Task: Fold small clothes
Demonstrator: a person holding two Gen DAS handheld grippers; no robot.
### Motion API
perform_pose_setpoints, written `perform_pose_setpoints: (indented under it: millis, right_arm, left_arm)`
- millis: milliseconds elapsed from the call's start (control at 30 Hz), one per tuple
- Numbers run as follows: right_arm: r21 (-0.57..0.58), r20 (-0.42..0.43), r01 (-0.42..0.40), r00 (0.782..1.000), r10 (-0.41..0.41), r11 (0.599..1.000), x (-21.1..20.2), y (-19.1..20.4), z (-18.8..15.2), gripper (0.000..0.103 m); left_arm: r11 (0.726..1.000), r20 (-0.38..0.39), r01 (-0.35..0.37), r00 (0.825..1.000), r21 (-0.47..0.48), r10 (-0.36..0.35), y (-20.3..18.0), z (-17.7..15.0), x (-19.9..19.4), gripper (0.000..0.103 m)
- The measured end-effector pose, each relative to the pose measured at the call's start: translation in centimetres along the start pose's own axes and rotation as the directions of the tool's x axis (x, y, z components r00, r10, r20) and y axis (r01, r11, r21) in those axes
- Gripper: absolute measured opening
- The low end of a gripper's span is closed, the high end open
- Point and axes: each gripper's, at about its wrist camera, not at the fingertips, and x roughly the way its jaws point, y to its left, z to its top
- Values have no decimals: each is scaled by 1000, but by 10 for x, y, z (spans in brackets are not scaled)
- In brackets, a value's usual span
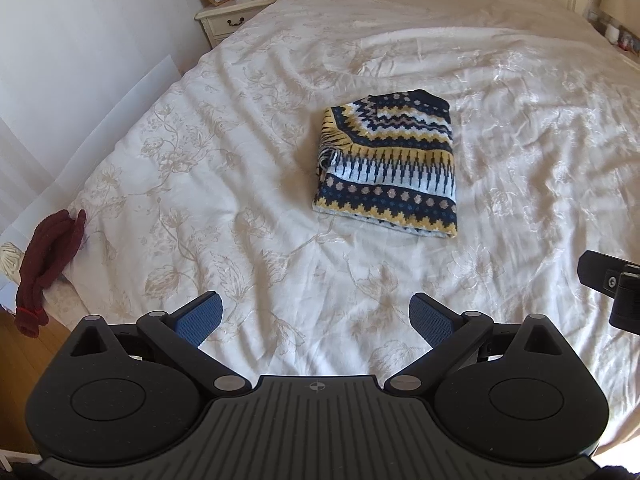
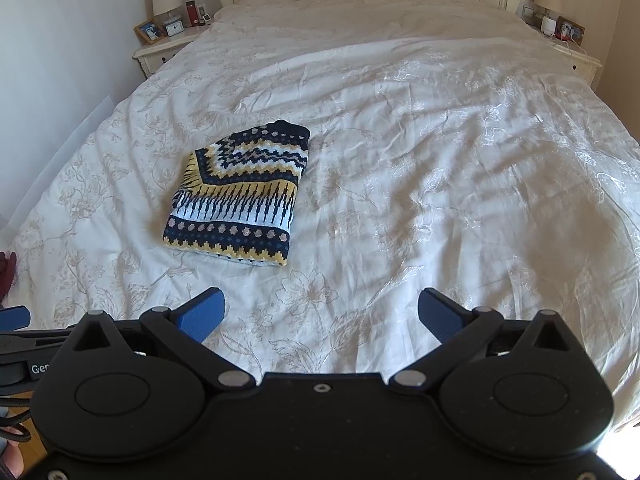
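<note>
Under both claws spreads the bed [image 1: 520, 140], bare cover below their tips. Ahead of the left claw [image 1: 316, 322] and ahead-left of the right claw [image 2: 321, 314] lies the sweater [image 1: 390, 168], already a neat folded square, so that piece looks done. Far left of the left claw, a red garment [image 1: 46, 268] hangs unfolded, likely next. Both claws gape, released, holding nothing.

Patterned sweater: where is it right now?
The folded patterned sweater lies on the white bedspread, centre of the left wrist view and left of centre in the right wrist view, ahead of both open tongs and untouched.
</note>
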Motion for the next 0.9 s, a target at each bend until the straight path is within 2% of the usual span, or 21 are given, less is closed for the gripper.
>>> perform_pose_setpoints:
  millis: [900]
  right_arm:
    - [-9, -14, 9, 1000, -10, 1000, 7, 16, -2, 102]
  left_arm:
    - [1000, -3, -4, 1000, 2, 4, 12, 0, 2, 101]
